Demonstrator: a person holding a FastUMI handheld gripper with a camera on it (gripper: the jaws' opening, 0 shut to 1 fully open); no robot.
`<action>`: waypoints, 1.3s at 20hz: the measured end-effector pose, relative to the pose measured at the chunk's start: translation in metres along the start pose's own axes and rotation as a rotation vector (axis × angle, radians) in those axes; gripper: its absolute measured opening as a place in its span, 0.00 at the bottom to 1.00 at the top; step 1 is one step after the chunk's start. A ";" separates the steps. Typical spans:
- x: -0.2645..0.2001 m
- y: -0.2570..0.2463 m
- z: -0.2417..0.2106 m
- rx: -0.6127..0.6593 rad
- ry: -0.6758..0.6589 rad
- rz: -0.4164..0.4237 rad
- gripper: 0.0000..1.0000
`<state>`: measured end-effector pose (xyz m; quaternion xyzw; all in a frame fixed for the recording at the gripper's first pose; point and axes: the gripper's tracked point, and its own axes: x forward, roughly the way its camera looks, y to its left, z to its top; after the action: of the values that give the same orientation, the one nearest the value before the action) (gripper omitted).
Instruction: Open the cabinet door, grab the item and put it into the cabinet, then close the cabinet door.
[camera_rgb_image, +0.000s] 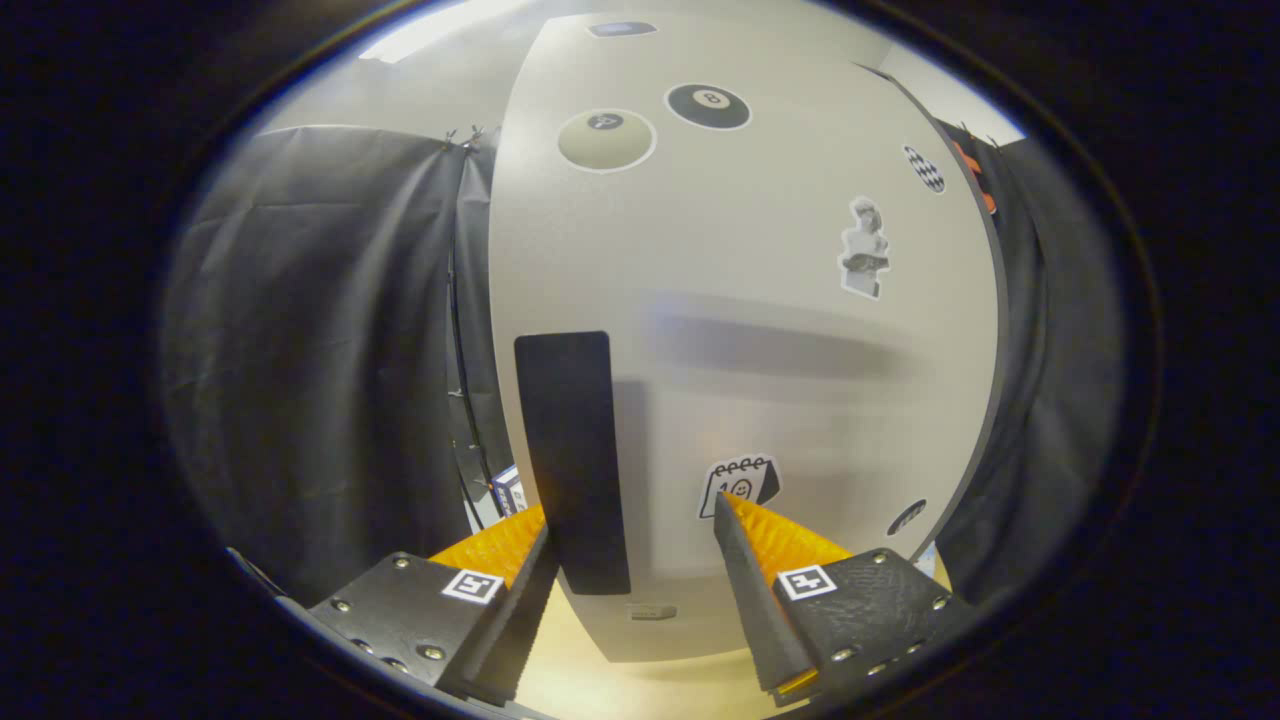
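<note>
A pale grey cabinet door (760, 300) with several stickers stands close ahead of me. Its long black handle (572, 455) runs upright along the door's left side. My gripper (632, 515) is open and right up at the door. The handle's lower end lies between my fingers, close beside the left finger (520, 590), while the right finger (745, 590) stands apart from it, in front of a calendar sticker (740, 485). Whether the left finger touches the handle I cannot tell. A small blue and white box (508, 488) peeks out just left of the door's edge, beyond the left finger.
Black cloth walls (320, 350) hang on the left and on the right of the cabinet. A light wooden tabletop (640, 680) lies below the door, between my fingers. A cable (465, 400) runs down along the door's left edge.
</note>
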<state>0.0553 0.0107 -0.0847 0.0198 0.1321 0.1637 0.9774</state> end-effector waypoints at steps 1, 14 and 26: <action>0.003 0.000 0.000 0.013 0.002 -0.007 0.85; 0.027 -0.001 0.002 0.022 -0.024 -0.097 0.86; 0.031 -0.001 0.006 0.019 -0.040 -0.101 0.88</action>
<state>0.0852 0.0196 -0.0870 0.0257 0.1147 0.1126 0.9867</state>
